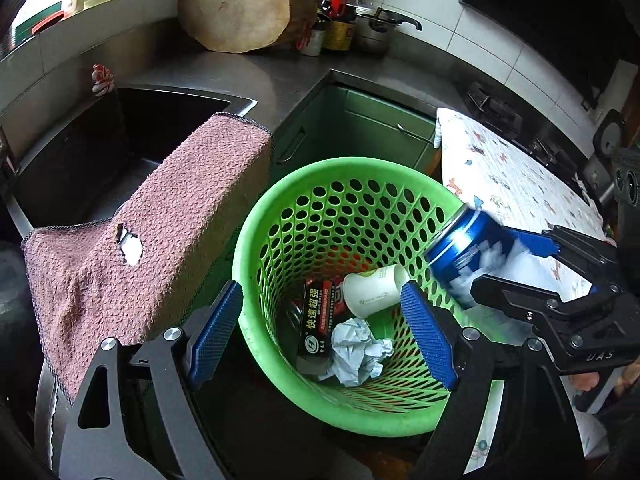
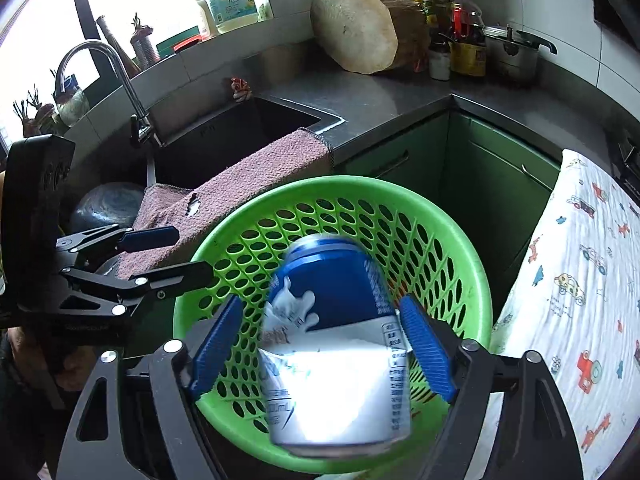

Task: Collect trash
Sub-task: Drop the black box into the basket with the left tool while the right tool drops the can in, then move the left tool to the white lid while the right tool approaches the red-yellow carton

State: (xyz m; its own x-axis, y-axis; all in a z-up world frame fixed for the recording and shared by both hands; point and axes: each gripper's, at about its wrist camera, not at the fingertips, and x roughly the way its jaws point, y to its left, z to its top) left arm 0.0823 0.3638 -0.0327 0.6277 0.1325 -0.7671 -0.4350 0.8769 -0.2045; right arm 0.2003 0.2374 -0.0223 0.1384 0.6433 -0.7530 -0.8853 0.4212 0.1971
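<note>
Left wrist view
- My left gripper (image 1: 322, 328): jaws spread wide, nothing between the pads; it hangs over the near rim of the green basket (image 1: 256, 240) at lower centre.
- Basket contents, centre of frame: paper cup (image 1: 374, 290) on its side, black carton (image 1: 316, 320), crumpled paper (image 1: 358, 350). All already in.
- My right gripper (image 1: 516, 268), right edge: blue pads either side of the blue-and-white can (image 1: 468, 252), which tilts top-first over the right rim.
- Pink towel (image 1: 160, 232), left of the basket, draped over the sink edge; not trash by my reckoning.

Right wrist view
- My right gripper (image 2: 322, 344): pads parted, a visible gap each side of the can (image 2: 336, 340); I judge it released, not clamped.
- Can: blurred, centre of frame, directly above the basket's (image 2: 476, 292) open mouth.
- My left gripper (image 2: 176, 252), left of frame, open and empty beside the rim.

Doing the step well
- Keep the right jaws wide and steady over mid-basket until the can clears.
- Hold the left gripper off the rim so it does not tip the basket.
</note>
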